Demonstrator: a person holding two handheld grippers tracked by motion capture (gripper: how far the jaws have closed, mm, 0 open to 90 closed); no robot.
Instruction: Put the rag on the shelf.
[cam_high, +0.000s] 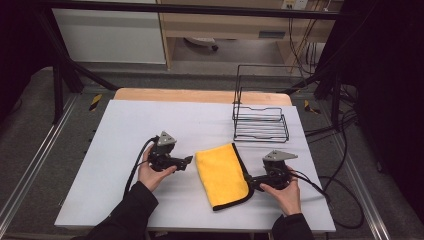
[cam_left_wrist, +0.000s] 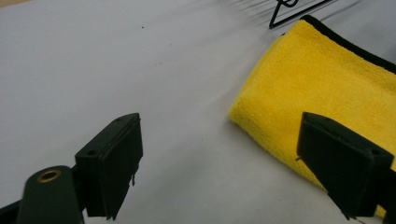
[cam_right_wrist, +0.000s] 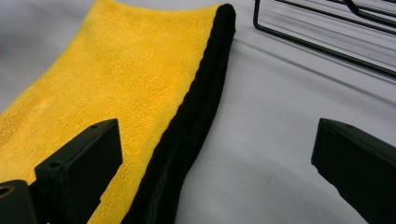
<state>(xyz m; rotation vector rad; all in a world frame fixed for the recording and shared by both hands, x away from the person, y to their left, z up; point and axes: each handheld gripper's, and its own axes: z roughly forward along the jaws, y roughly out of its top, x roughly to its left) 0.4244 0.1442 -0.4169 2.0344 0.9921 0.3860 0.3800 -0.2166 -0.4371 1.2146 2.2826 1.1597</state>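
Observation:
A folded yellow cloth (cam_high: 222, 175) with a black border lies flat on the white table (cam_high: 150, 125), between my two grippers. My left gripper (cam_high: 189, 160) sits just left of the cloth, pointing right at it, jaws open and empty. In the left gripper view the cloth (cam_left_wrist: 317, 93) lies ahead to the right, its near corner between the open jaws of the left gripper (cam_left_wrist: 224, 163). My right gripper (cam_high: 250, 181) is at the cloth's right, black-bordered edge. In the right gripper view that gripper (cam_right_wrist: 215, 168) stands open, with the cloth (cam_right_wrist: 116, 74) running past its left jaw.
A black wire rack (cam_high: 260, 122) stands on the table behind the cloth, toward the back right; its base wires show as the rack (cam_right_wrist: 327, 42) in the right gripper view. Cables (cam_high: 340, 200) trail off the table's right side.

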